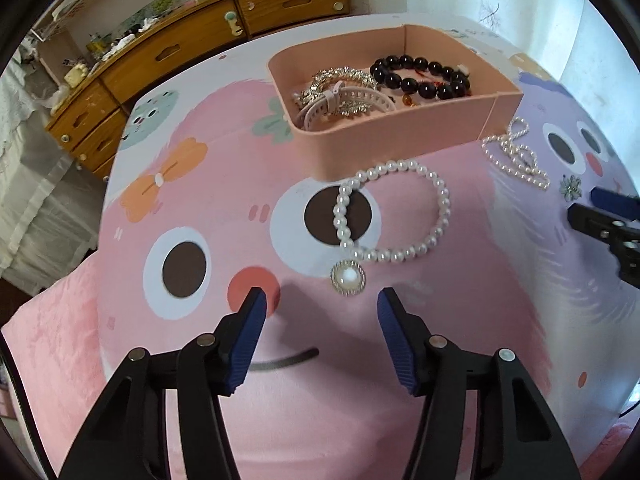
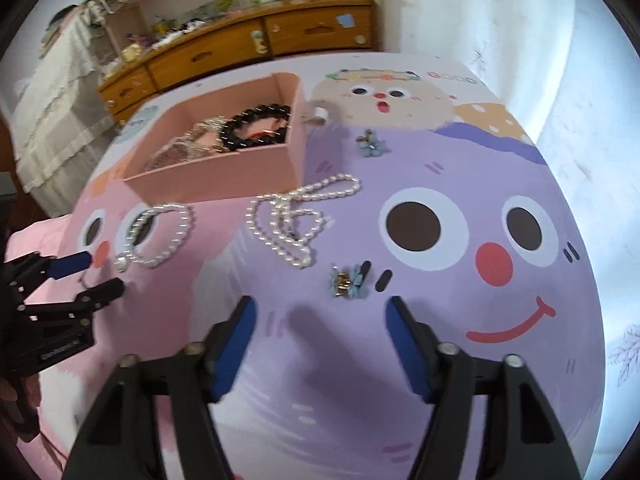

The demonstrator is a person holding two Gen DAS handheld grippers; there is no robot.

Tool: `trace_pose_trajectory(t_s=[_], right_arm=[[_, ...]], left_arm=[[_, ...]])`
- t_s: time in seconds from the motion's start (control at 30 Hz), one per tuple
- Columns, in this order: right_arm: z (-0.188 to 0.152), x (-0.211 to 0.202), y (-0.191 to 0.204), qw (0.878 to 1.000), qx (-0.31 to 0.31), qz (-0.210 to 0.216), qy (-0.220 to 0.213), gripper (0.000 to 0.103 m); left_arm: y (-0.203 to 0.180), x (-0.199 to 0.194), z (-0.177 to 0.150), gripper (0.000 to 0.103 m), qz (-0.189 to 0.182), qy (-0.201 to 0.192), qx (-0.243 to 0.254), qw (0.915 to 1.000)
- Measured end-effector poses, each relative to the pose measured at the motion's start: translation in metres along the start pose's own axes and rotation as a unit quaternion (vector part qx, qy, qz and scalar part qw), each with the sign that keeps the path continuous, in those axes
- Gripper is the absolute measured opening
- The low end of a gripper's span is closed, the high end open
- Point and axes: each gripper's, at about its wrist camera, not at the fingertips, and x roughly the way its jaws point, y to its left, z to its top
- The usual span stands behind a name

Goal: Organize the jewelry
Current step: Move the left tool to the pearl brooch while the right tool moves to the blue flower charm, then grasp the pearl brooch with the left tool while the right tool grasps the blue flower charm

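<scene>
2 grippers poised over loose jewelry beside the pink box

The left gripper point(image 1: 322, 306), jaws apart and empty, hangs just short of the pearl bracelet point(image 1: 394, 216) with its round, glossy pendant; the right gripper point(image 2: 320, 314), also apart and empty, faces the blue flower clip point(image 2: 347, 281). Next, I judge, each must close on its piece and lift it into the rigid pink box point(image 1: 400, 136).

Bedroom, wooden dresser point(image 1: 168, 52), cartoon bedspread point(image 1: 200, 240)
</scene>
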Motion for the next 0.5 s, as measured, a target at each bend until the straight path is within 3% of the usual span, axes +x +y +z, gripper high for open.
trace_pose_trajectory(t_s=[0.23, 0.5], right_arm=[[0.003, 0.01, 0.0, 0.999, 0.025, -0.037, 0.0, 0.037], [0.004, 0.013, 0.011, 0.998, 0.018, -0.055, -0.007, 0.028]], left_arm=[[0.007, 0.006, 0.008, 0.039, -0.042, -0.021, 0.014, 0.9988], [0.015, 0.012, 0.012, 0.034, -0.069, -0.027, -0.005, 0.9973]])
